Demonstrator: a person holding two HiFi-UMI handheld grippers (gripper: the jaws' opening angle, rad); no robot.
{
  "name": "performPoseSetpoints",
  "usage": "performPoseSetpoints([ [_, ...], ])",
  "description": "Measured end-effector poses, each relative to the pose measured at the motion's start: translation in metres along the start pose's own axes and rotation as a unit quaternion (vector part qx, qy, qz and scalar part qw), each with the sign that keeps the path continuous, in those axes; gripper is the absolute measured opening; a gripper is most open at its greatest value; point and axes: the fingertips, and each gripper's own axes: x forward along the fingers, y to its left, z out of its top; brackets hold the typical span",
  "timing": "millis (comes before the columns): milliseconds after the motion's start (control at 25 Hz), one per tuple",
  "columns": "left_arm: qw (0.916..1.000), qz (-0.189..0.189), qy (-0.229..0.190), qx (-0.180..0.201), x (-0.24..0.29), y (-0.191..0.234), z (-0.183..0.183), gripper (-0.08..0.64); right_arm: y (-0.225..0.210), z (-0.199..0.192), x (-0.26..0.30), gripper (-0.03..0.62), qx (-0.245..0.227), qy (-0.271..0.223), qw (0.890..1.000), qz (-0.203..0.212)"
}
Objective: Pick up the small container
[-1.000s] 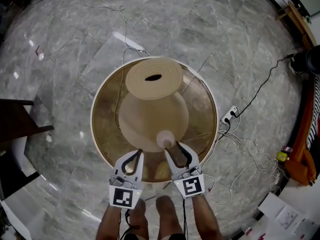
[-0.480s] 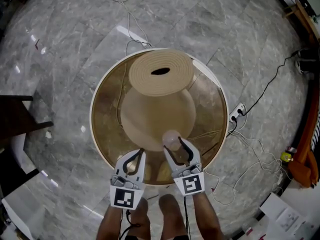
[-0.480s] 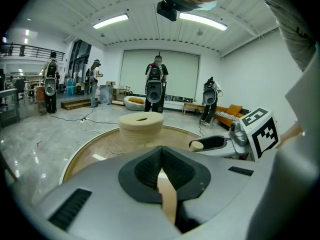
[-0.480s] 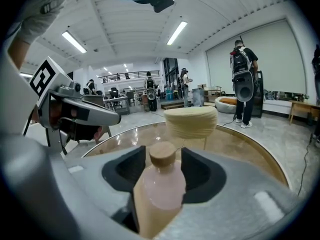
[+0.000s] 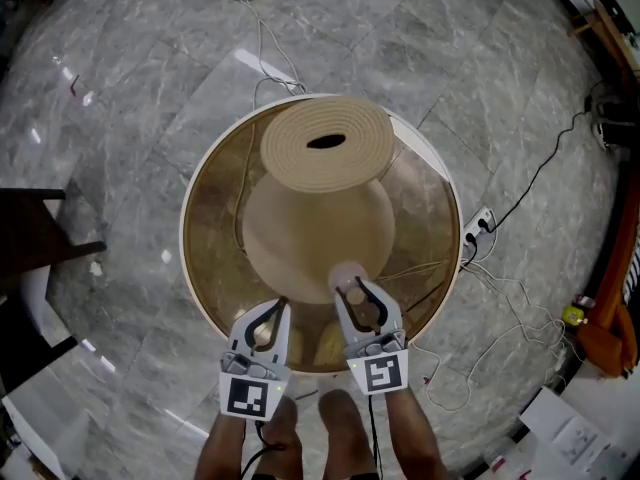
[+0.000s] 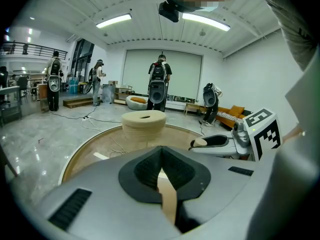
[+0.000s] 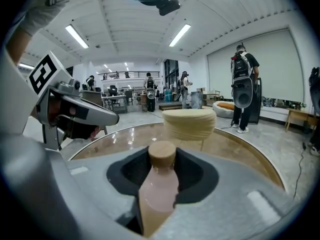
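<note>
The small container (image 5: pixel 346 276) is a pale pink bottle with a cork cap (image 7: pixel 162 155). It sits between the jaws of my right gripper (image 5: pixel 350 290), which are closing, and both pads touch its body (image 7: pixel 159 189). It hangs over the near part of the round glass table (image 5: pixel 190 218). My left gripper (image 5: pixel 277 305) is beside it on the left, shut with nothing in it (image 6: pixel 161 149). In the left gripper view my right gripper (image 6: pixel 215 142) shows at the right. The left gripper (image 7: pixel 100 118) shows at the left of the right gripper view.
A wide rope-coiled drum (image 5: pixel 325 146) rises through the middle of the table. Cables and a power strip (image 5: pixel 460 230) lie on the marble floor to the right. Dark furniture (image 5: pixel 30 238) stands at the left. Several people with backpacks (image 6: pixel 158 84) stand far off.
The right gripper has edged forward and slightly right with the bottle at its tips. The left gripper has stayed shut in the same place.
</note>
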Motion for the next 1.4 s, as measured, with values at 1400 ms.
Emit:
performPoseSetpoints([
  [1400, 0.9957, -0.001, -0.066, 0.065, -0.122, -0.048, 0.195, 0.017, 0.009, 0.211, -0.123, 0.135, -0.010, -0.054, 0.998, 0.018],
])
